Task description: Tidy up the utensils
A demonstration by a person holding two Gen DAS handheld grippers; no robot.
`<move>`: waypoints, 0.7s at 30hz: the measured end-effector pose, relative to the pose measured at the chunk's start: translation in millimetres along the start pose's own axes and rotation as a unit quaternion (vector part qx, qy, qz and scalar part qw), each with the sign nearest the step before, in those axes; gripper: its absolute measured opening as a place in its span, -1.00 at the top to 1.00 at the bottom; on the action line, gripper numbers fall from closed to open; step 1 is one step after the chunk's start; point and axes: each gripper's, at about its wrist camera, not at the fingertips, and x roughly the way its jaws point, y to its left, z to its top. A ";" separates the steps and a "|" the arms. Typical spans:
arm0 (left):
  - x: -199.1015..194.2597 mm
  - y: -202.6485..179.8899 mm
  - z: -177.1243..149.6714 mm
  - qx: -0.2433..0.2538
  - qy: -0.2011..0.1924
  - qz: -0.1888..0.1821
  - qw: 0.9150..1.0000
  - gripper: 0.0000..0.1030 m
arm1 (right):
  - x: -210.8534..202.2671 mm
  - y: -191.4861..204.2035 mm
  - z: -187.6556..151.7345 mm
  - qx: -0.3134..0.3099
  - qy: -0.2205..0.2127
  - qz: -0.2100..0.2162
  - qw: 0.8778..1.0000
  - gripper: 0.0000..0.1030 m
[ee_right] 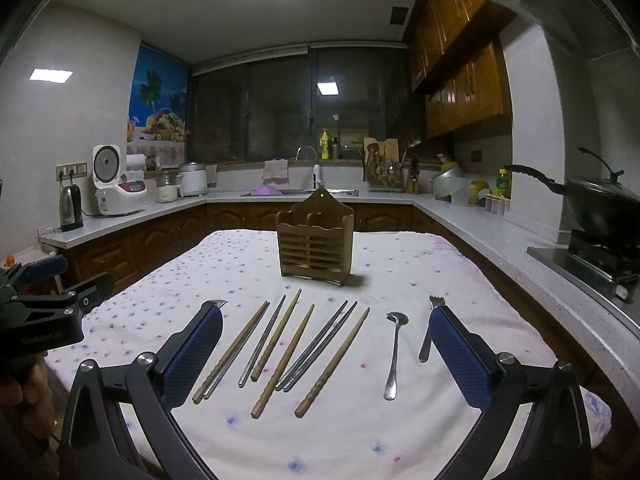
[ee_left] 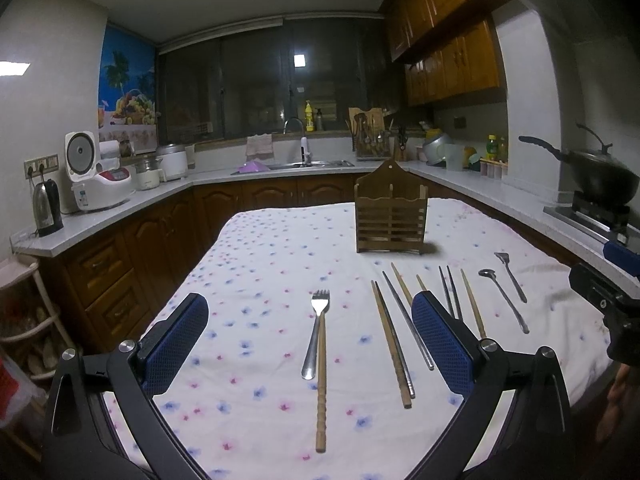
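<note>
— Meanwhile, what is happening ahead of the wooden holder [ee_right: 316,240]?

— Nothing is lifted yet. Both tools are hovering spread wide, empty: the left gripper [ee_left: 310,326] is straddling the fork [ee_left: 316,332], the right gripper [ee_right: 326,340] the chopsticks [ee_right: 304,344]. Nearer than the holder, all utensils are lying flat; pinching one slim handle mid-length seems wisest.

Faint pale lettering on the black body of the left gripper [ee_right: 40,332], seen at the left edge of the right wrist view; too blurred to read with certainty. Small label on the front of the white rice cooker [ee_left: 100,190] on the counter, print too small to read. Yellow bottle [ee_right: 325,144] by the window with a label, also illegible. No other legible words or numbers anywhere.
</note>
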 end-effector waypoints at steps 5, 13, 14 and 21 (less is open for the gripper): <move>-2.2 0.4 -0.5 -0.004 -0.001 -0.001 1.000 -1.00 | -1.1 2.0 0.8 -0.001 0.000 0.000 1.000 -1.00; -0.2 0.0 -1.4 -0.003 0.000 0.002 1.000 -1.00 | -1.4 4.7 2.4 -0.001 -0.001 0.001 1.000 -1.00; -0.4 0.8 -1.0 -0.003 0.000 0.001 1.000 -1.00 | -1.9 6.0 3.1 -0.002 -0.001 0.001 1.000 -1.00; 0.1 0.3 -2.0 -0.003 0.000 0.001 1.000 -1.00 | -1.5 6.9 3.5 -0.002 -0.001 0.001 1.000 -1.00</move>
